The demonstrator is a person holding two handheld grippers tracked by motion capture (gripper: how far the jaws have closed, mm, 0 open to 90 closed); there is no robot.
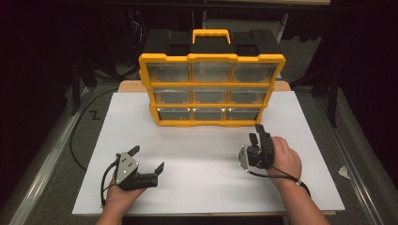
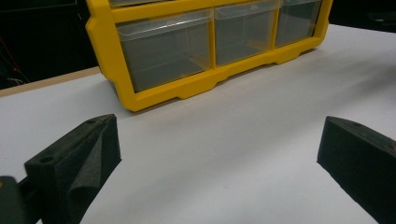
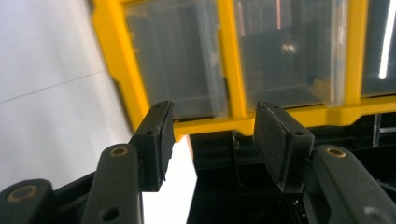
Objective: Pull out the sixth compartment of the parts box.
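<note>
A white tabletop [image 1: 197, 187] seen from above, with two hand-held grippers near its front edge and a storage organizer at the back.

Nearest, by the front left corner, the left gripper [image 1: 149, 160] rests low over the board in the person's left hand [image 1: 121, 196]. Its two black jaws stand wide apart with nothing between them. In the left gripper view, bare white surface runs from the jaws to the organizer, so the way ahead is open.

Farther in, toward the right edge, the right hand [image 1: 284, 159] holds the right gripper [image 1: 256, 133] pointing at the organizer's lower right corner, close to it but not touching. Its jaws are partly open, about halfway, and hold nothing. In the right gripper view [image 3: 212, 135] they frame the yellow bar below the clear drawers.

At the back edge, centred, stands the yellow and black drawer organizer [image 1: 211, 89], upright, with three rows of three clear drawers, all shut, and a yellow carry handle on top. Wide strips of bare tabletop lie to either side of it and in front. Beyond the edges, the surroundings are dark.
</note>
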